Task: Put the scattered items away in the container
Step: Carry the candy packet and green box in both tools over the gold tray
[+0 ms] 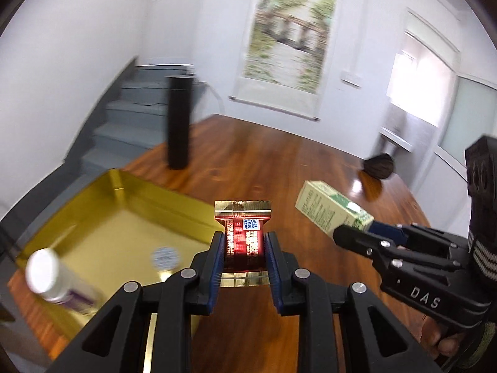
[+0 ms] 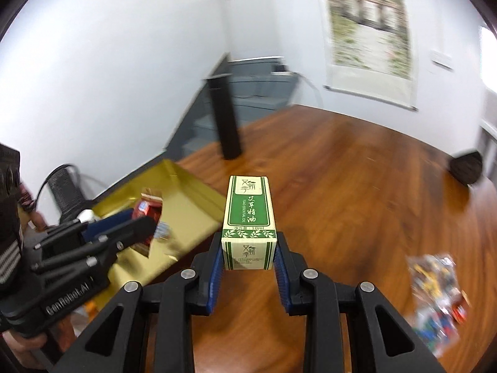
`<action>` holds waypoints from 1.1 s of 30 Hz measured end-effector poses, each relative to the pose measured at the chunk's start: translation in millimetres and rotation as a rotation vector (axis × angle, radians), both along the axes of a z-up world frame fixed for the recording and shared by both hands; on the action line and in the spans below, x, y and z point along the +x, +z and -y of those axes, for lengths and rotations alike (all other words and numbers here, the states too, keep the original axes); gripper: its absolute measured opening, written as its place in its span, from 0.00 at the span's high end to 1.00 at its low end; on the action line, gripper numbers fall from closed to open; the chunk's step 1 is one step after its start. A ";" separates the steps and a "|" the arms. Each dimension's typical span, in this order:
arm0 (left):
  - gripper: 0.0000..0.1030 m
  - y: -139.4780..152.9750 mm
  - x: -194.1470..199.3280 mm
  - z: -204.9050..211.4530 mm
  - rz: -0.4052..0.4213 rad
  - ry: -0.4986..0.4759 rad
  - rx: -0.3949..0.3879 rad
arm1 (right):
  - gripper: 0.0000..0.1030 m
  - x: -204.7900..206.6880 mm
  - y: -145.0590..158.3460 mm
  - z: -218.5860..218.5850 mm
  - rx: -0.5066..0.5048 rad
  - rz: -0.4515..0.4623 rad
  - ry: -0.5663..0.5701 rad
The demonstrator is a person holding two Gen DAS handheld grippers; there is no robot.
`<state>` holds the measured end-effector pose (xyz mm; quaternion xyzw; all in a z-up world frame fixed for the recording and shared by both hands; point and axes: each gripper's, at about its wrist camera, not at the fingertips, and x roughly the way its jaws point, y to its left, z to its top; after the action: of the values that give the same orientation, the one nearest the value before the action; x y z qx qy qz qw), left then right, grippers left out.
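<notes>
My left gripper is shut on a small red and gold box, held above the table beside the gold tray. In the right wrist view that gripper hangs over the gold tray with the red box in it. A green and cream essential oil box sits clamped in my right gripper, over the wooden table to the right of the tray. The left wrist view shows the same green box in the right gripper. A white bottle with a purple label is at the tray's near corner.
A tall black cylinder stands on the wooden table behind the tray. A dark round object lies at the far right edge. A clear bag of colourful small pieces lies on the table at the right. A round sticker shows on the tray floor.
</notes>
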<state>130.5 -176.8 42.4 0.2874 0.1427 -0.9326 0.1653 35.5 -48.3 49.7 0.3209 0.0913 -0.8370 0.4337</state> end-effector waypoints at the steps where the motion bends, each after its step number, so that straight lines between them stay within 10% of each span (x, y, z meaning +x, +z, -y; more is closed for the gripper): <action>1: 0.75 -0.8 6.3 6.4 0.002 0.022 -0.001 | 0.71 2.9 0.7 10.0 0.000 -0.005 0.023; 12: 0.75 -27.7 48.8 57.7 0.071 0.156 0.026 | 0.70 17.8 -30.6 109.1 0.072 0.031 0.184; 33: 0.74 -47.7 42.5 68.0 0.124 0.162 0.040 | 0.70 -7.1 -45.1 150.6 0.135 0.089 0.162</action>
<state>172.9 -244.8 -5.4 0.3352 0.1733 -0.8936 0.2429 28.4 -198.8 4.6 0.3778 0.1538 -0.7759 0.4811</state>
